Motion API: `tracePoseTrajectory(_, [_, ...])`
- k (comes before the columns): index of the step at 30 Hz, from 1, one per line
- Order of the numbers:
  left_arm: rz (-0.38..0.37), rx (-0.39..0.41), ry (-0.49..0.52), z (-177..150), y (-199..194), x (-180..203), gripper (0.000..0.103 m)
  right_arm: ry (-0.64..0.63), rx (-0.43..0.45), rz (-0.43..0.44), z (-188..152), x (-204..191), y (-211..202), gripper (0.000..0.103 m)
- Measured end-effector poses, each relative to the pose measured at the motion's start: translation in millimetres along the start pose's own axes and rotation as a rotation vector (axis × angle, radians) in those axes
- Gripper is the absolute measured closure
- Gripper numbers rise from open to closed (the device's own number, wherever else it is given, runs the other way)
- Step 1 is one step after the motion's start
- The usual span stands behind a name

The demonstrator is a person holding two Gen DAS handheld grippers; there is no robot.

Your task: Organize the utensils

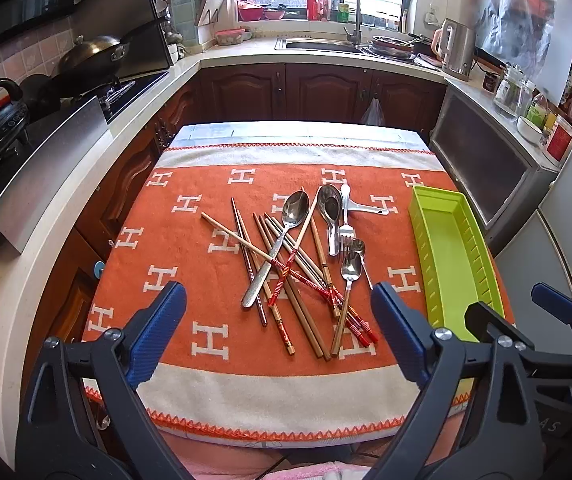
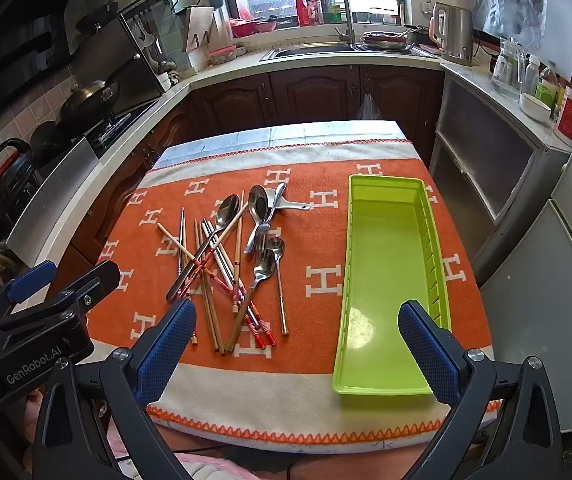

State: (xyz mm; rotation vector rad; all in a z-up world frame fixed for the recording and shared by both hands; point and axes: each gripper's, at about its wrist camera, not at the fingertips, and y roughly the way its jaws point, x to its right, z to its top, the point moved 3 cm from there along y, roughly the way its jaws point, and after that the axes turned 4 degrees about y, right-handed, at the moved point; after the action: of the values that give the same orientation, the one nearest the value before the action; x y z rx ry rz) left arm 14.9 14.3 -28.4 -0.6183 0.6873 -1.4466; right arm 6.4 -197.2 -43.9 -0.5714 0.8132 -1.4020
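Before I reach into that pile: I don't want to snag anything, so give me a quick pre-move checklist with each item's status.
1. Left gripper open, holding nothing: ok.
2. Right gripper open, holding nothing: ok.
3. Green tray empty, ready to receive: ok.
4. Utensils separated for a clean single pick: not ok; chopsticks and the large spoon cross each other.
5. Fork free of neighbours: not ok; it overlaps a spoon.
6. Cloth lying flat: ok.

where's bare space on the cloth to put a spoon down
Free: the strip of orange cloth between the utensil pile and the green tray, the cloth left of the pile, and the pale band at the near edge. The tray is empty. Crowded: the pile mid-cloth.
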Motion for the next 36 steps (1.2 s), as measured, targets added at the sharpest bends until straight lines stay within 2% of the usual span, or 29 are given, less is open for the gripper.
tracePoseTrajectory(19, [-0.021,-0.013,0.006,-1.0,-2.0,3.6,0.016,0.004,-0.004,0.006,-4.2,1.3,2.1,0.000])
tracePoseTrajectory(36, [-0.017,-0.027,0.015,-2.9,-3.3,2.3,0.016,0.003,-0.005,0.019,-6.7,-4.7,-2.1,0.002])
